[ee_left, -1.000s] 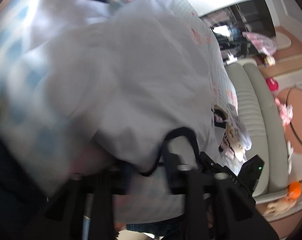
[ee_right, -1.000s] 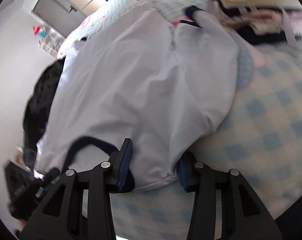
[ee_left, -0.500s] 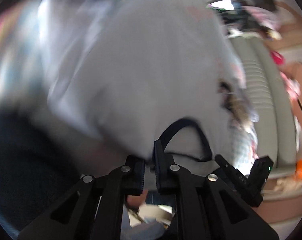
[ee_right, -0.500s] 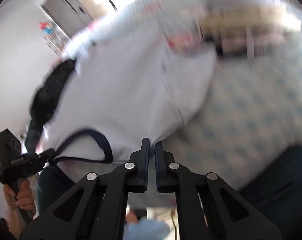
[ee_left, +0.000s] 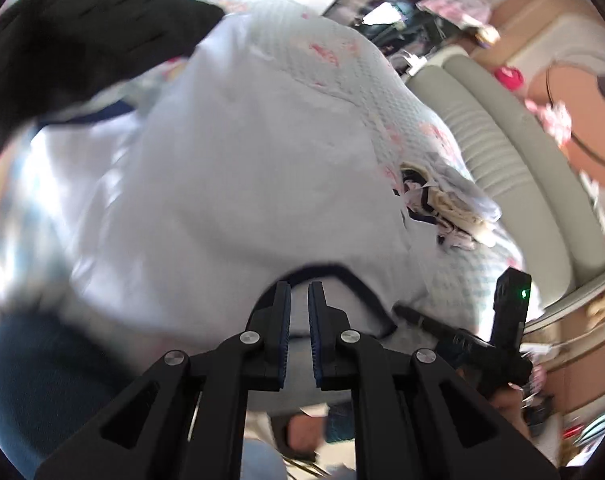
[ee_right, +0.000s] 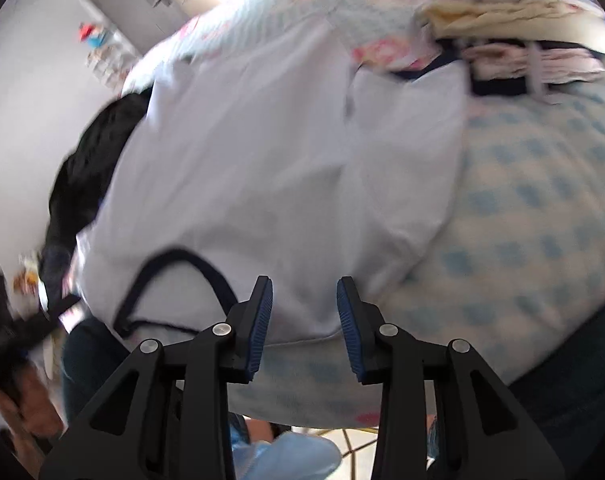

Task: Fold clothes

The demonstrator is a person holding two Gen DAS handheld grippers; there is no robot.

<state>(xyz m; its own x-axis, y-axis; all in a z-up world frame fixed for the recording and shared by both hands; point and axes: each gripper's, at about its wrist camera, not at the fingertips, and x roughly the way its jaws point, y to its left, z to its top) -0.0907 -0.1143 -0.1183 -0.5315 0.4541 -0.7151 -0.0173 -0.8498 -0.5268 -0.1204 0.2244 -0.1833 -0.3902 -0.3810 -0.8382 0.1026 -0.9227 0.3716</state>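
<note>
A white shirt (ee_left: pixel 230 184) with navy collar trim (ee_left: pixel 334 270) lies spread over the bed, its collar end toward me. My left gripper (ee_left: pixel 298 286) has its jaws almost together at the collar edge, with white cloth in the narrow gap, so it looks shut on the shirt. In the right wrist view the shirt (ee_right: pixel 282 160) fills the middle. My right gripper (ee_right: pixel 304 284) hangs over the near edge beside the collar (ee_right: pixel 174 256). Its jaws are opening; cloth lies between the pads, which do not press on it. The right gripper (ee_left: pixel 502 320) also shows in the left wrist view.
A black garment (ee_left: pixel 62 32) (ee_right: pixel 90 168) lies at the shirt's far side. A stack of folded clothes (ee_left: pixel 442 208) (ee_right: pixel 502 40) sits on the blue-checked bedcover (ee_right: pixel 542 200). A grey padded bed rail (ee_left: pixel 502 140) borders the bed, with floor and toys beyond.
The right jaws were closed together on the shirt's edge half a second ago and have since parted. The left gripper rose and rolled, with the collar staying at its tips; the black garment came into view.
</note>
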